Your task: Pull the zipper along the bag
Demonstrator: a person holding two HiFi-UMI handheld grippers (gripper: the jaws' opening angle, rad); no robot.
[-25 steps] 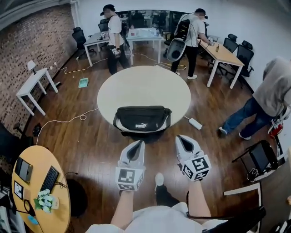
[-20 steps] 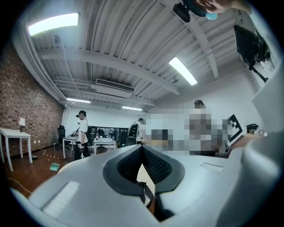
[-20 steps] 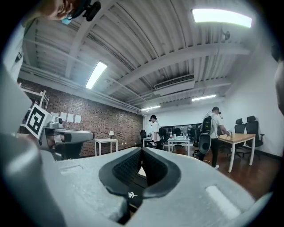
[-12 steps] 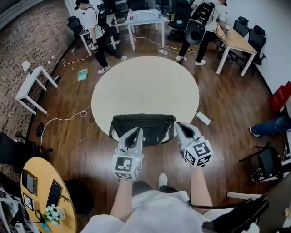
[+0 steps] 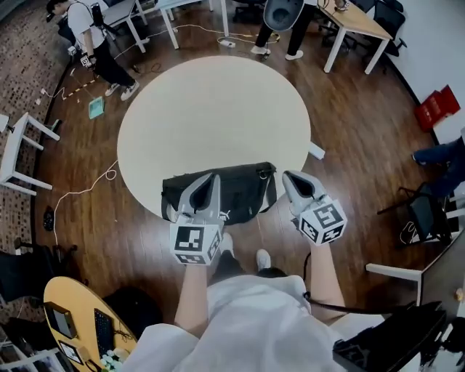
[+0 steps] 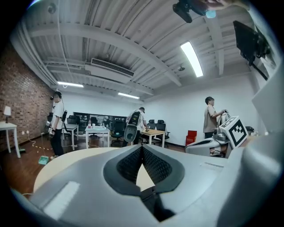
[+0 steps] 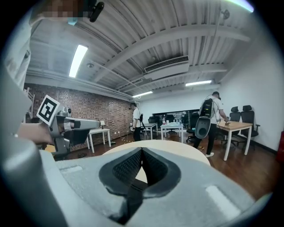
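A black bag (image 5: 243,190) with a white logo lies at the near edge of the round cream table (image 5: 214,109). In the head view my left gripper (image 5: 209,179) hangs over the bag's left half, jaws together and empty. My right gripper (image 5: 290,177) sits just off the bag's right end, near the strap, also shut with nothing in it. In the left gripper view the pads of the left gripper (image 6: 142,146) meet at the tip. The right gripper (image 7: 142,150) shows the same in its own view. Only the table top (image 7: 177,148) shows past the jaws; the bag and its zipper are hidden there.
People stand at desks (image 5: 356,22) at the far side of the room. A power strip (image 5: 315,151) and a white cable (image 5: 87,190) lie on the wood floor. A small wooden round table (image 5: 80,320) is at the near left, and a chair (image 5: 425,218) stands to the right.
The view has closed in on the table. Both grippers moved forward from over the floor to the bag, the left now above it, the right at its right end. Jaws stayed shut.
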